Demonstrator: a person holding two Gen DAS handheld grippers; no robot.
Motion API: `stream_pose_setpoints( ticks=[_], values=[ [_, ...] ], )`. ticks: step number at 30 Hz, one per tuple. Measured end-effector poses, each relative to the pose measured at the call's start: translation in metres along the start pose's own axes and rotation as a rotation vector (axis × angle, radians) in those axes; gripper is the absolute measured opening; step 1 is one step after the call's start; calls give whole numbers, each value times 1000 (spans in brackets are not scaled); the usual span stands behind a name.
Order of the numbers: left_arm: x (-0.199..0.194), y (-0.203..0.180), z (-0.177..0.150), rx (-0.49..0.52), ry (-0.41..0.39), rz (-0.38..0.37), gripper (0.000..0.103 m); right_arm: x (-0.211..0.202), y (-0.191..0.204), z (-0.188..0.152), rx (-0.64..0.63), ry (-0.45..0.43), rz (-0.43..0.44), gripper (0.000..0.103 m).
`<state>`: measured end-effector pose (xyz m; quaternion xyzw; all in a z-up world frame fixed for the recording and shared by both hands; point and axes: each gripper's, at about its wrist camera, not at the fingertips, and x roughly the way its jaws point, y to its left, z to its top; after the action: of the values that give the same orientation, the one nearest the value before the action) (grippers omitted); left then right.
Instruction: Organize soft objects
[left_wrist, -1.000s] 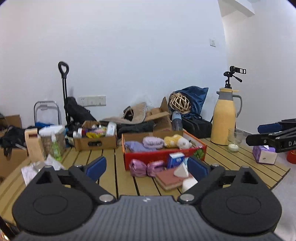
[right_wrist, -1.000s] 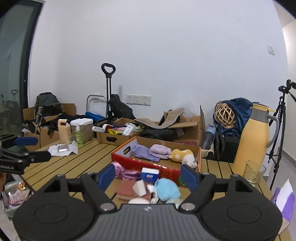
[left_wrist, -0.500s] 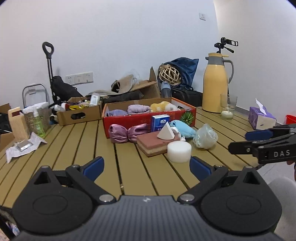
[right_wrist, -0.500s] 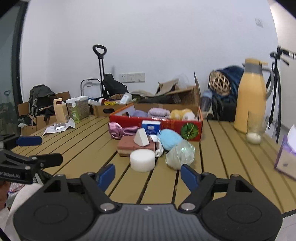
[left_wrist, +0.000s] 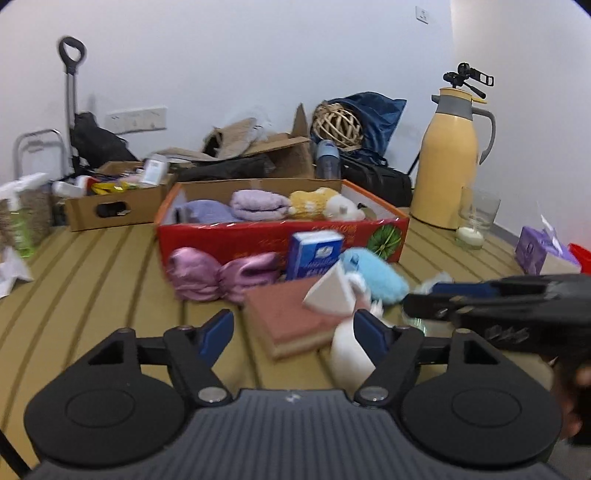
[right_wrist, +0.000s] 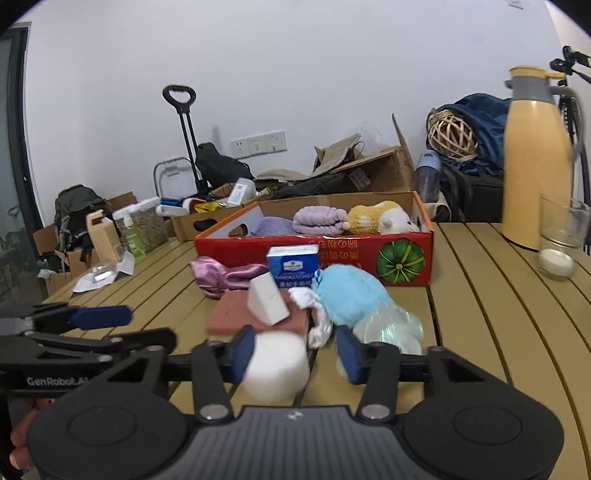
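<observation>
The white foam cylinder stands upright on the desk at the near end of the loose pile, and it lies straight ahead of the right hand-held gripper, between its blue pads. The jaws are closing around it, but a gap shows on the right side, so I judge they are not yet pressing. Its long axis runs up and down, so a level pinch across its round side should suit.

The right hand-held gripper is the nearer of the two. The left hand-held gripper is spread with its jaws closing too, and nothing is gripped. In its view the cylinder sits behind its right pad, while the flat pink sponge block lies ahead between its fingers, carrying a white foam wedge.

Farther toward the desk's far edge come the light blue plush toy, a crumpled clear plastic bag and a pink satin piece. Behind them stands the red cardboard box, which already holds a folded lilac towel and a yellow plush toy.

As for writing, the left tool's body reads "GenRobot.AI" in the right view. The red box bears a printed green pumpkin and a row of characters that look upside down, which I cannot read. The small blue carton has white lettering too blurred to make out.
</observation>
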<state>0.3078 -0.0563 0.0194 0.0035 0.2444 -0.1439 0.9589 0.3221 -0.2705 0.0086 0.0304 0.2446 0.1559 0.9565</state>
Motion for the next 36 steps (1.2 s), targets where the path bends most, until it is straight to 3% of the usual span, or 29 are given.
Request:
stream_pose_setpoints(
  ticks=[3, 5, 7, 10, 15, 18, 21, 27, 29, 33, 36],
  values=[
    [28, -2, 16, -10, 9, -64, 69, 23, 0, 13, -58, 6, -48, 22],
    [45, -3, 22, -10, 2, -86, 63, 32, -4, 21, -63, 6, -22, 21],
    [64, 1, 25, -37, 15, -110, 49, 43, -10, 28, -28, 5, -1, 15],
    [78, 14, 17, -109, 64, -213, 33, 57, -20, 34, 30, 16, 49, 14],
    [72, 24, 15, -139, 39, -212, 24, 80, -13, 28, 15, 55, 98, 15],
    [69, 33, 16, -172, 37, -210, 22, 86, -5, 25, -7, 58, 97, 17],
    [65, 41, 17, -198, 33, -194, 21, 84, -2, 24, -3, 49, 80, 29],
    [58, 56, 21, -255, 1, -161, 20, 85, 7, 18, -30, 54, 124, 33],
    [58, 57, 21, -256, -6, -152, 20, 88, 11, 15, -47, 62, 114, 31],
    [52, 53, 25, -244, -4, -128, 20, 81, 9, 18, -11, 40, 115, 17],
    [27, 49, 30, -242, -46, -106, 20, 71, 1, 18, 20, 7, 106, 15]
  ],
)
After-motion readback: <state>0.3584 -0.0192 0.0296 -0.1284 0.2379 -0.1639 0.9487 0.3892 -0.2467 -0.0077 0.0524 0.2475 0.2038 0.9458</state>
